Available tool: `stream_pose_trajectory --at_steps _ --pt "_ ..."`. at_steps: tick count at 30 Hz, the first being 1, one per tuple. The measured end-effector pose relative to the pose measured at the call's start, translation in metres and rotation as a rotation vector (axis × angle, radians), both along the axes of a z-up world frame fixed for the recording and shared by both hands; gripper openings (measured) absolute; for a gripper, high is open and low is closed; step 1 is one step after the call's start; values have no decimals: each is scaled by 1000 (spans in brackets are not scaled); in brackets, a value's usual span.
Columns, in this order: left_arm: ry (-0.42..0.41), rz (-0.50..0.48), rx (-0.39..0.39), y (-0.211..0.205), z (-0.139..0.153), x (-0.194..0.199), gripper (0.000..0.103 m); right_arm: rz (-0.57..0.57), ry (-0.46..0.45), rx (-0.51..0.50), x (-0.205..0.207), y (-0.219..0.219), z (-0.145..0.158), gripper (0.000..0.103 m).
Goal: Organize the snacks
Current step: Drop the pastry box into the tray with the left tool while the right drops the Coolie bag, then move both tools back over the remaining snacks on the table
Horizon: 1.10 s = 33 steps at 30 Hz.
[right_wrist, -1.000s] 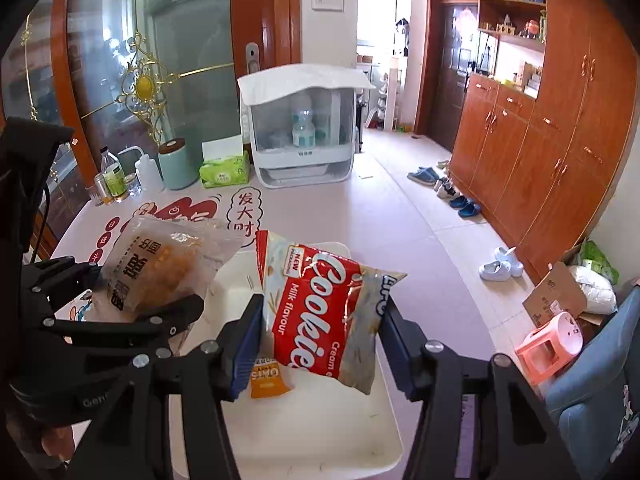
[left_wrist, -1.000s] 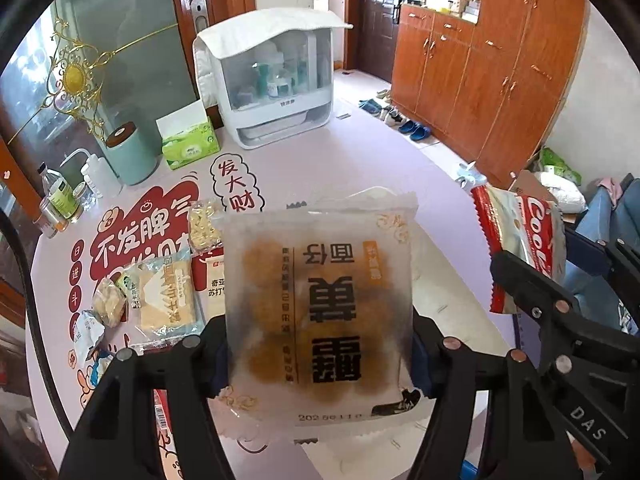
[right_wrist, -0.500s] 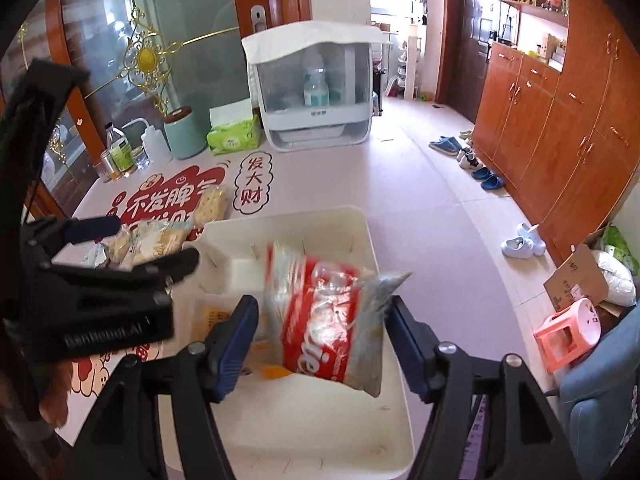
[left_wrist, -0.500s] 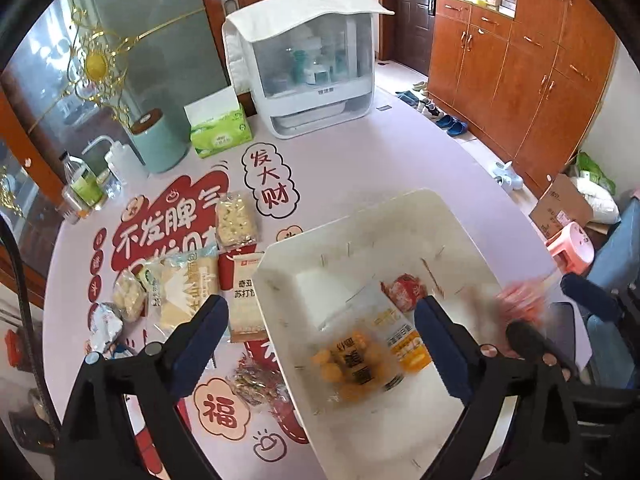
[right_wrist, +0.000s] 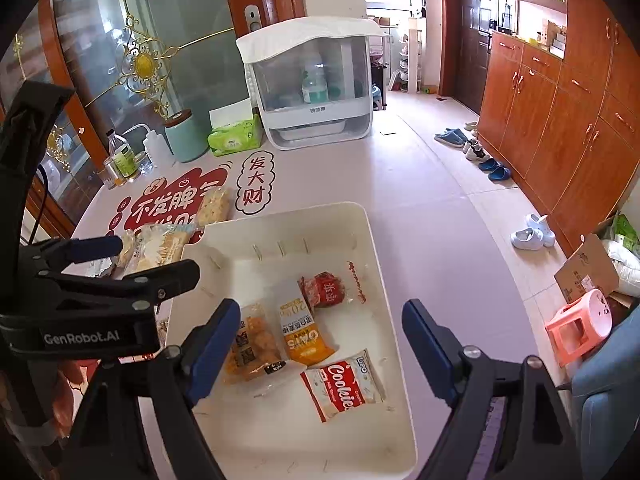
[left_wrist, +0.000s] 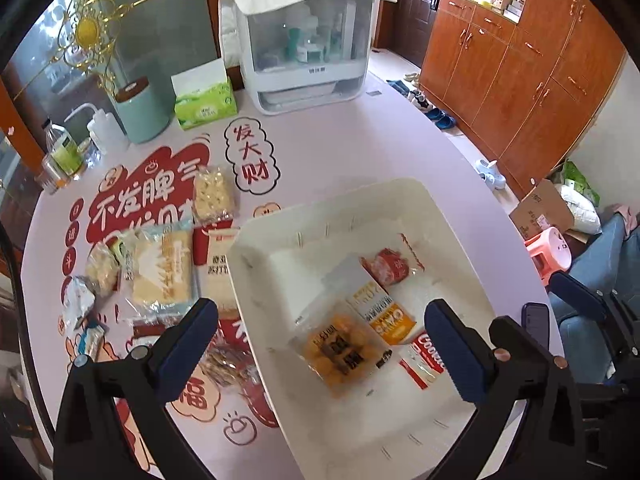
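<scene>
White plastic, the tray [right_wrist: 394,280] holds four packets: cookie bag [right_wrist: 344,384], oat bar [right_wrist: 302,330], yellow puffs [right_wrist: 250,344] and a red sweet [right_wrist: 326,288]. My left gripper [left_wrist: 320,344] and right gripper [right_wrist: 316,344] both hang wide open and empty above it. I judge this the gap between drops. Next I must reach left to the loose packets on the table [left_wrist: 360,148], likely the cracker pack [left_wrist: 162,268], and close squarely on it.
</scene>
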State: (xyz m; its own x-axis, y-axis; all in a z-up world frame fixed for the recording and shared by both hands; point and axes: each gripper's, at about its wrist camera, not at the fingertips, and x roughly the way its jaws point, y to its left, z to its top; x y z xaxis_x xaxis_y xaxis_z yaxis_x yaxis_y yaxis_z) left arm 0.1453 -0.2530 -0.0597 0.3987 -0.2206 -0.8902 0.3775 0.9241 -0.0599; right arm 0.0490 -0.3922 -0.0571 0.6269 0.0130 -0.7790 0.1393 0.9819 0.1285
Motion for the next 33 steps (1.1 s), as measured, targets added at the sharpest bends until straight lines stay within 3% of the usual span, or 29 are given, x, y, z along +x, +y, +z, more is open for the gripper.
stream_pose_trajectory --at_steps 6,12,19,27,33 --pt "9 7 3 3 1 -9 103 -9 16 19 -4 -4 -4 84" --pt "-60 14 65 2 6 -21 103 -9 34 36 -9 -5 -10 84" --pt "-42 10 69 13 3 -32 102 2 69 51 -16 1 -20 84" --pt "-70 -6 101 37 1 -56 102 -8 106 57 -22 15 -28 84" --pt "-16 36 95 77 -18 -75 102 8 159 77 -24 33 -42 84"
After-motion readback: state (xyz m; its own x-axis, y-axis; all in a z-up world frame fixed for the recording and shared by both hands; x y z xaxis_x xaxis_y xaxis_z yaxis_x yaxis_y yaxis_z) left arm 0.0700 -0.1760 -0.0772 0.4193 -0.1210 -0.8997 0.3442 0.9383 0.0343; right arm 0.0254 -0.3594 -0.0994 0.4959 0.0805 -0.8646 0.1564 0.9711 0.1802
